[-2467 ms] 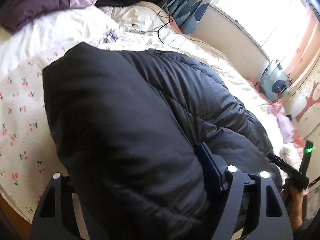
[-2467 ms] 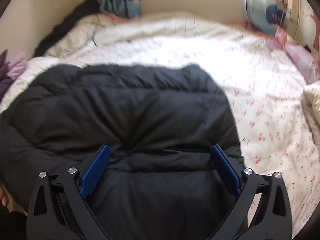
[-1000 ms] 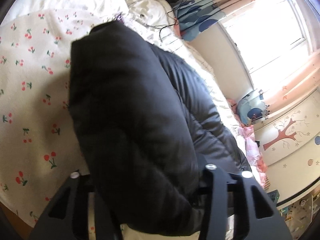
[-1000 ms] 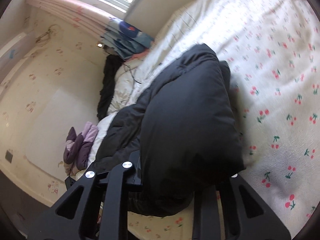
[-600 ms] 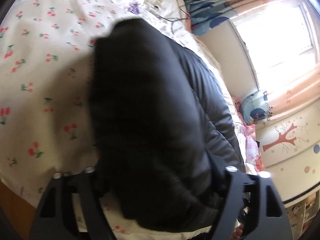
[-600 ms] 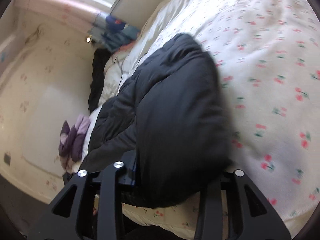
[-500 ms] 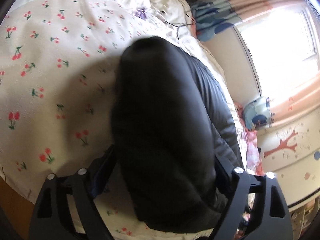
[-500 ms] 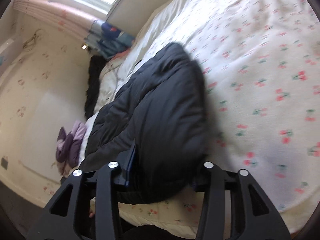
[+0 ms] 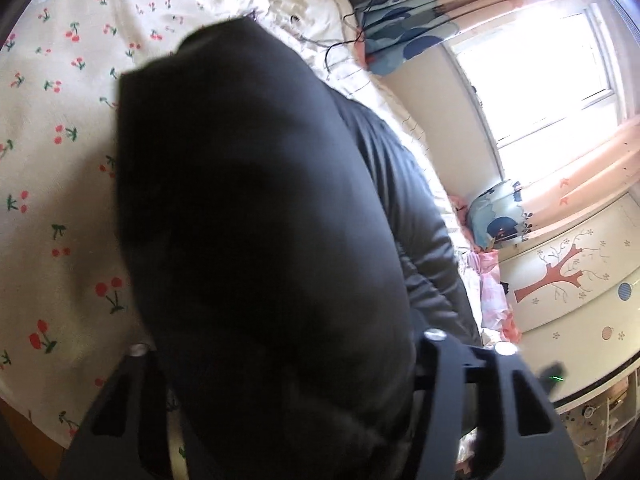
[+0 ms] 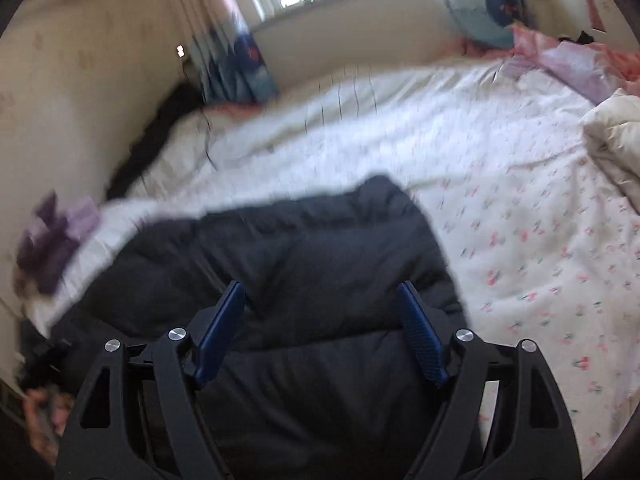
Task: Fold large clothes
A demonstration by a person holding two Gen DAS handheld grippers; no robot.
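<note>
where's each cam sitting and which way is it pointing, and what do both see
Left wrist: sits on the left gripper, looking down along its fingers at a thick fold of the black puffer jacket bulging between them; jaws have just been closing. The window is to the right.
Right wrist: sits on the right gripper, looking over the jacket across the cherry-print sheet toward the window; blue pads clear, jaws have just been opening. A hand shows lower left.
Shared: jacket, sheet, window.
</note>
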